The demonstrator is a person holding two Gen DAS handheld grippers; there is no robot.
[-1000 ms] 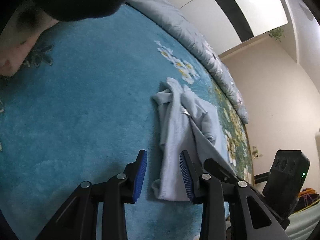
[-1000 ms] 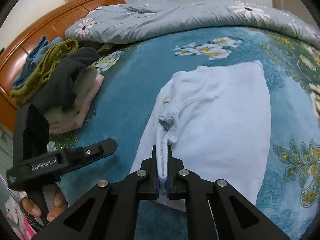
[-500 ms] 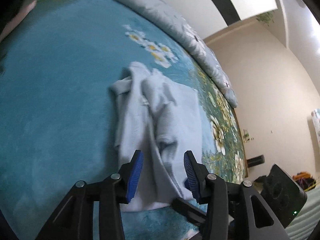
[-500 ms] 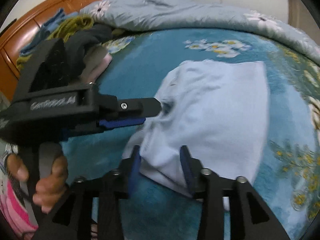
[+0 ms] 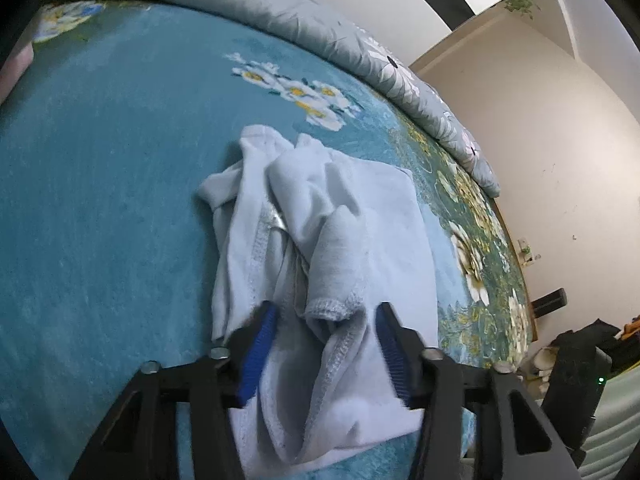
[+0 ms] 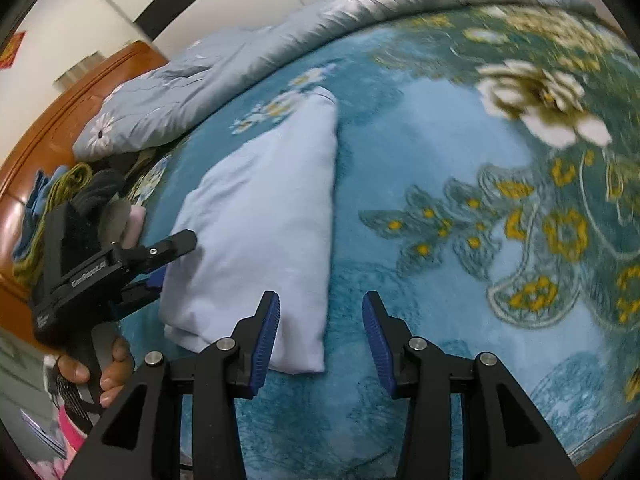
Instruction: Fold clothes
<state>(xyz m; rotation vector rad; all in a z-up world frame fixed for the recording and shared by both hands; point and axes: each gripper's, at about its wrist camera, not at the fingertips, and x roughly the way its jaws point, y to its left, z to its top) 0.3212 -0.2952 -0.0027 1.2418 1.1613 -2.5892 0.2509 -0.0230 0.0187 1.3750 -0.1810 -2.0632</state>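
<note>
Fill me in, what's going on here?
A person is folding a pale blue garment on a teal floral blanket, with a handheld tool in each hand. Both are open and hold nothing. The left tool straddles the garment's bunched near edge; the right tool hovers over its near corner. The garment is partly folded, with sleeves heaped on top. A clothes pile sits near the headboard.

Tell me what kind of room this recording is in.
Most likely a bedroom: the pale blue garment lies on a bed's teal floral blanket, with a rolled grey quilt and a wooden headboard behind it.
</note>
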